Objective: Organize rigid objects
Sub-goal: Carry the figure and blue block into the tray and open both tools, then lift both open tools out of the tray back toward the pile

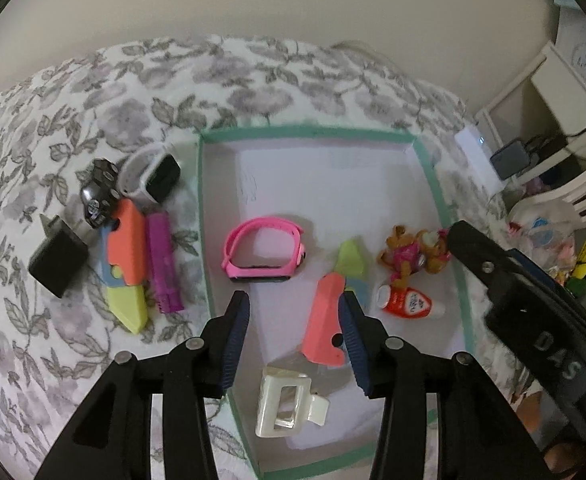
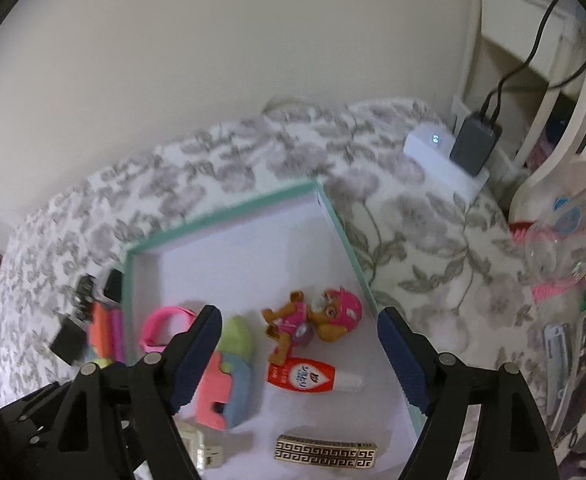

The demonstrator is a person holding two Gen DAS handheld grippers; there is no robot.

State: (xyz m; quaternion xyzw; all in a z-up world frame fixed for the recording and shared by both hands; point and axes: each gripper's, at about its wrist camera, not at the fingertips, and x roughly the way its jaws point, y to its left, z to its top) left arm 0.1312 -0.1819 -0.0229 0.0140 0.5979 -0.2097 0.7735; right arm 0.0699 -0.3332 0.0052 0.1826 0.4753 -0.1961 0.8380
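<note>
A white box with a teal rim (image 1: 425, 160) holds a pink watch band (image 1: 261, 252), a coral, blue and green toy knife (image 1: 327, 320), a dog figure (image 1: 413, 254), a red-and-white bottle (image 1: 407, 304) and a pearl-white hair claw (image 1: 287, 406). My left gripper (image 1: 293, 312) hangs open above the box floor, over the claw, with nothing pressed between its pads. My right gripper (image 2: 299, 320) is open wide above the dog figure (image 2: 317, 316) and bottle (image 2: 305, 376). A gold patterned barrette (image 2: 325, 452) lies on the box floor below it.
Left of the box, on the flowered bedspread (image 1: 53, 340), lie a black charger (image 1: 57, 256), a black toy car (image 1: 99, 192), a white smartwatch (image 1: 153, 176), a second toy knife (image 1: 125, 264) and a purple piece (image 1: 163, 260). A white power bank (image 2: 441, 156) and shelves stand at the right.
</note>
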